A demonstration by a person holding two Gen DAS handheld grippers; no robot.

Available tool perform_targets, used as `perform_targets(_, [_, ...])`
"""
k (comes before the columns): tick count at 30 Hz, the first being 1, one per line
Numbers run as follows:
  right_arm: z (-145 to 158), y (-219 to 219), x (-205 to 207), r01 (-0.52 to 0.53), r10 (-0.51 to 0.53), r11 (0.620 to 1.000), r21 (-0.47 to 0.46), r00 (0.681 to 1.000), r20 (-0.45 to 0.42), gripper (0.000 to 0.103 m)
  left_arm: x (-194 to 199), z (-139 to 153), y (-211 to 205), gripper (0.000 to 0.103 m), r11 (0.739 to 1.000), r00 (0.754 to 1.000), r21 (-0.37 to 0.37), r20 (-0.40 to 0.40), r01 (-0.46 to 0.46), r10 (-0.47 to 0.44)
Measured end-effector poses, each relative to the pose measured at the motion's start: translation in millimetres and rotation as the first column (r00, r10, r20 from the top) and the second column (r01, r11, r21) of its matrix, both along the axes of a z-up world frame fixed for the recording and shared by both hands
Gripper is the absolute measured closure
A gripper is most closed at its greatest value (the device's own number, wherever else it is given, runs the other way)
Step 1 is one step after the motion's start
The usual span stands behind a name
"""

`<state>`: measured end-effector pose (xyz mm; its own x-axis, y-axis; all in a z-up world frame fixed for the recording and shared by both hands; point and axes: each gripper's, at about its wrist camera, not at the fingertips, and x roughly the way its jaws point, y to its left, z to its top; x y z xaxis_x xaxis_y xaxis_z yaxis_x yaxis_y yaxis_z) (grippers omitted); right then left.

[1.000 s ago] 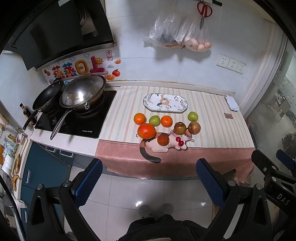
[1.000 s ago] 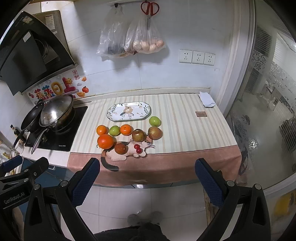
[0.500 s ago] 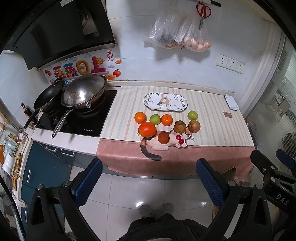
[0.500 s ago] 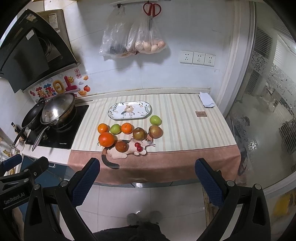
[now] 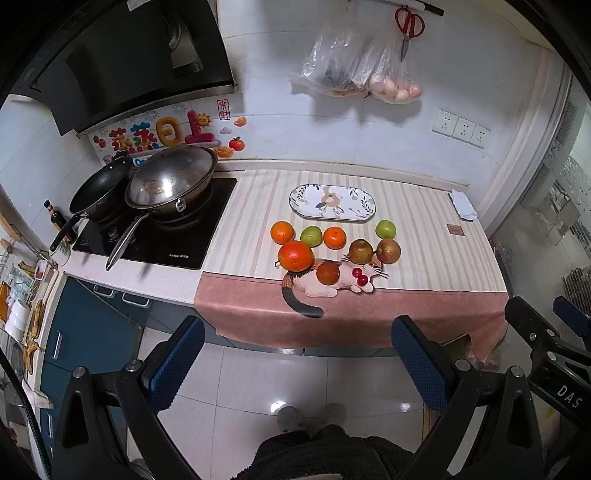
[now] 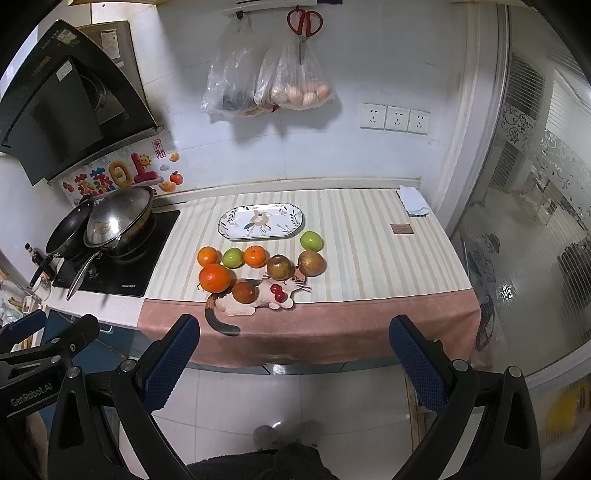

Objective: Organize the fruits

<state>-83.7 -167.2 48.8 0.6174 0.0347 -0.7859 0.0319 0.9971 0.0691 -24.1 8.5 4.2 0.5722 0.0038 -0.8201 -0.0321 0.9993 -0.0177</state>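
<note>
Several fruits lie on the striped counter cloth (image 5: 424,229): a large orange (image 5: 295,255), two small oranges (image 5: 282,232), two green apples (image 5: 311,235), two reddish apples (image 5: 361,251), a dark red fruit (image 5: 328,273) and red cherries (image 5: 358,275). An empty oval patterned plate (image 5: 331,202) lies behind them; it also shows in the right wrist view (image 6: 261,221). My left gripper (image 5: 297,360) and right gripper (image 6: 293,356) are both open and empty, held over the floor well in front of the counter.
A cat-shaped mat (image 5: 328,284) lies under the front fruits. A wok (image 5: 171,182) and a black pan (image 5: 99,188) sit on the stove at the left. Plastic bags (image 6: 266,85) and scissors (image 6: 304,26) hang on the wall. A folded cloth (image 6: 413,199) lies back right.
Both grippers have drifted slightly nearer the counter; the fruits sit a little higher in both views. Nothing on the counter has moved.
</note>
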Motion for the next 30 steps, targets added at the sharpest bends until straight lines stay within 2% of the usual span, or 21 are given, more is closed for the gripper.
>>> perform_targets(22, [7.5,2.1,1.2,-0.012,0.012,1.0,0.015,1.0,0.006,0.0,-9.3,8.9,13.4,0.0,1.0,1.0,-0.001,0.015,-0.009,0.009])
perform_targets(30, [10.4,1.6,7.1,-0.013,0.012,1.0,0.024,1.0,0.016,0.0,0.4,11.6,9.5,0.0,1.0,1.0,0.004,0.015,-0.01,0.01])
